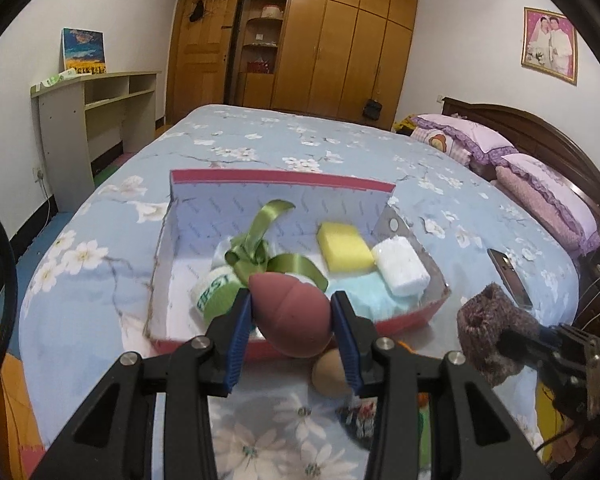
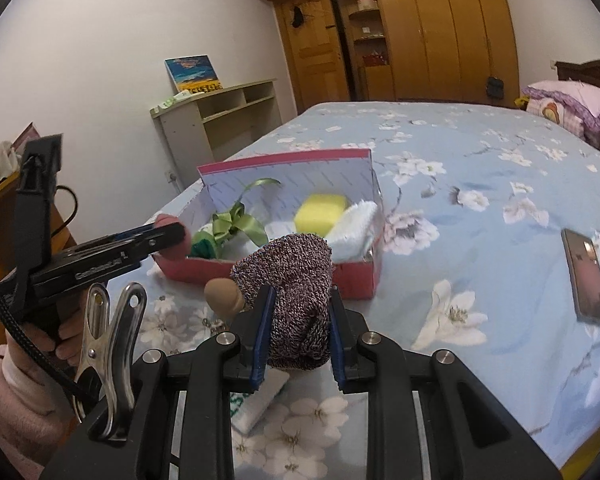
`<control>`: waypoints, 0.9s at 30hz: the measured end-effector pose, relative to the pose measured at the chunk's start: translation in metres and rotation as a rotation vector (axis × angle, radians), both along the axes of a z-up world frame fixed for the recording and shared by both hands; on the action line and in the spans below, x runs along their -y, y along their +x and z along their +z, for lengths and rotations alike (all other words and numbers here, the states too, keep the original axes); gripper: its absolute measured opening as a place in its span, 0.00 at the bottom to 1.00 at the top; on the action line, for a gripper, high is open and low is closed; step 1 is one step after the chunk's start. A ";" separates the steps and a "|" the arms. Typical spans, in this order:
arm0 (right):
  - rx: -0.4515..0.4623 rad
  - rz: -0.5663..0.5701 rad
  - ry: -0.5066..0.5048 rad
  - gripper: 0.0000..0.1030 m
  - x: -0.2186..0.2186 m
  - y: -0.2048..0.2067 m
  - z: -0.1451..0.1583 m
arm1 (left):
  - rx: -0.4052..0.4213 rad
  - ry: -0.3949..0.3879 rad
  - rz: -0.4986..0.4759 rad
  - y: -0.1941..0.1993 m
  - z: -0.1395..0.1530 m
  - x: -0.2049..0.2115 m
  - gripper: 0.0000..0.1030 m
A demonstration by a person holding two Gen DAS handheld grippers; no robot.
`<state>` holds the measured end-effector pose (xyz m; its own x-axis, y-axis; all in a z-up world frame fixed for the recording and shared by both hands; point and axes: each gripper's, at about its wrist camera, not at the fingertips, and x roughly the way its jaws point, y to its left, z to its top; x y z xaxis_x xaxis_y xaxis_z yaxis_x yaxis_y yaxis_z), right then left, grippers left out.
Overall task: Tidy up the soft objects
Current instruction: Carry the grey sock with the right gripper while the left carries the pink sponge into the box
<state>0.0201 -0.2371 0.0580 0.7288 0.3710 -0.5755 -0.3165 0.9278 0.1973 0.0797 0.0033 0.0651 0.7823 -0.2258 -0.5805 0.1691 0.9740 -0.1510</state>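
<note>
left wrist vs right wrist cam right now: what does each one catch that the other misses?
Only the left wrist view: the framed photo on the wall, and the pink egg-shaped sponge seen whole between the left gripper fingers.

Only the right wrist view: a metal clip, the person's pink sleeve, and the white cloth lying under the right gripper.

Both: red box on the bed, yellow sponge, green ribbon, knitted sock in the right gripper, tan egg sponge, phone.

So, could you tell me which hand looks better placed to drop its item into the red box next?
Probably the left: its gripper holds the pink sponge right at the red box's near wall, while the right gripper's knitted sock sits further back.
</note>
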 end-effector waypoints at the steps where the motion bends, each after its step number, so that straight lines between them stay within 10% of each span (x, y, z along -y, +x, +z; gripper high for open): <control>1: 0.003 0.003 -0.003 0.25 -0.001 0.001 0.001 | 0.000 0.001 -0.002 0.003 0.000 0.001 0.40; 27: 0.028 0.039 0.003 0.25 -0.025 0.064 0.009 | -0.140 0.119 0.061 0.066 -0.052 0.014 0.41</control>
<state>0.0844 -0.2125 0.0673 0.7295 0.4014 -0.5538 -0.3581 0.9140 0.1907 0.1457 -0.0110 0.0129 0.7024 -0.1034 -0.7043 0.0943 0.9942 -0.0519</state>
